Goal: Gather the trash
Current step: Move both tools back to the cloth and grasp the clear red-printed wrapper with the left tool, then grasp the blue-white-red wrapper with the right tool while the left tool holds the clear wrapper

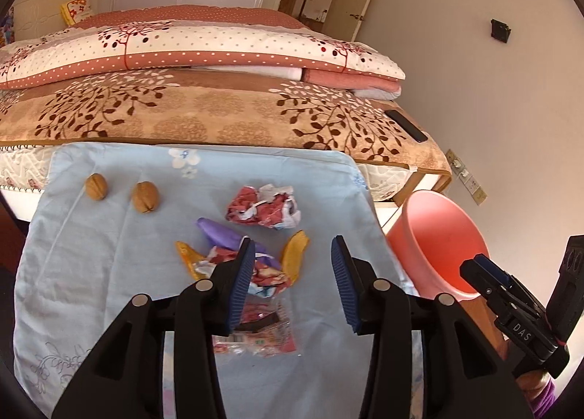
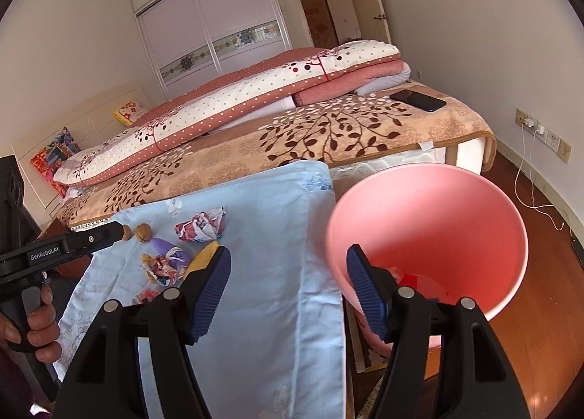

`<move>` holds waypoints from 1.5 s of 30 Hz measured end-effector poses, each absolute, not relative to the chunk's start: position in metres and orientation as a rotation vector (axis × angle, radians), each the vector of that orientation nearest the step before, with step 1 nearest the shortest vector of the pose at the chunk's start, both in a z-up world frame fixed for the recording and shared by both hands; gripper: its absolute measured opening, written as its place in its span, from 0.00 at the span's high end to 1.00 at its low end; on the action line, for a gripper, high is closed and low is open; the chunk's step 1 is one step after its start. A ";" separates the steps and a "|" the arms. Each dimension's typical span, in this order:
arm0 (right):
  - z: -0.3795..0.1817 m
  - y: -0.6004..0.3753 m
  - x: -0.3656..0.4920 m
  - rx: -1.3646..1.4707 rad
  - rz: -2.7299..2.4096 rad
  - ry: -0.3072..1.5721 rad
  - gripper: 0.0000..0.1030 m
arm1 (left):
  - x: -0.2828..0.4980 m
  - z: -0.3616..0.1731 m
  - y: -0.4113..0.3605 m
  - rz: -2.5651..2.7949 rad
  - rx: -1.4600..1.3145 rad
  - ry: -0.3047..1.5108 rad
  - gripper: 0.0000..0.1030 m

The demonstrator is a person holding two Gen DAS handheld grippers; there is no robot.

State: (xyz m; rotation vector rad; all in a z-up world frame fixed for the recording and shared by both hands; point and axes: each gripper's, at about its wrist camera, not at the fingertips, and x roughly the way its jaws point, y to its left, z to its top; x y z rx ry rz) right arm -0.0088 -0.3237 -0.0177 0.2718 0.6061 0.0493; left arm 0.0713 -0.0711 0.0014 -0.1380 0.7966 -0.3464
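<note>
In the left wrist view my left gripper (image 1: 292, 247) stands open over a heap of trash on a light blue cloth (image 1: 109, 254). The heap holds a purple wrapper (image 1: 222, 234), orange peel pieces (image 1: 294, 258) and a clear snack packet (image 1: 262, 331). None of it is gripped. A crumpled red and white wrapper (image 1: 262, 209) lies just beyond. My right gripper (image 2: 288, 254) is open and empty, one finger over the cloth (image 2: 277, 207) and the other over the pink bin (image 2: 438, 207), which has some red scraps (image 2: 412, 280) at its bottom.
Two walnuts (image 1: 96, 187) lie at the cloth's far left. The bin (image 1: 434, 240) stands on the wooden floor at the cloth's right edge. Behind is a bed with folded quilts and a dark phone (image 2: 419, 99). A white charger cable (image 2: 525, 181) trails on the floor.
</note>
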 end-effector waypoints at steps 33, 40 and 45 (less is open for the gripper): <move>-0.058 -0.226 0.032 0.197 0.316 0.858 0.37 | 0.068 -0.089 -0.036 -0.397 -0.183 1.067 0.57; -0.056 -0.220 0.033 0.172 0.332 0.849 0.37 | 0.065 -0.086 -0.028 -0.412 -0.222 1.047 0.86; -0.052 -0.213 0.039 0.180 0.355 0.840 0.37 | 0.059 -0.075 -0.018 -0.411 -0.218 1.009 0.91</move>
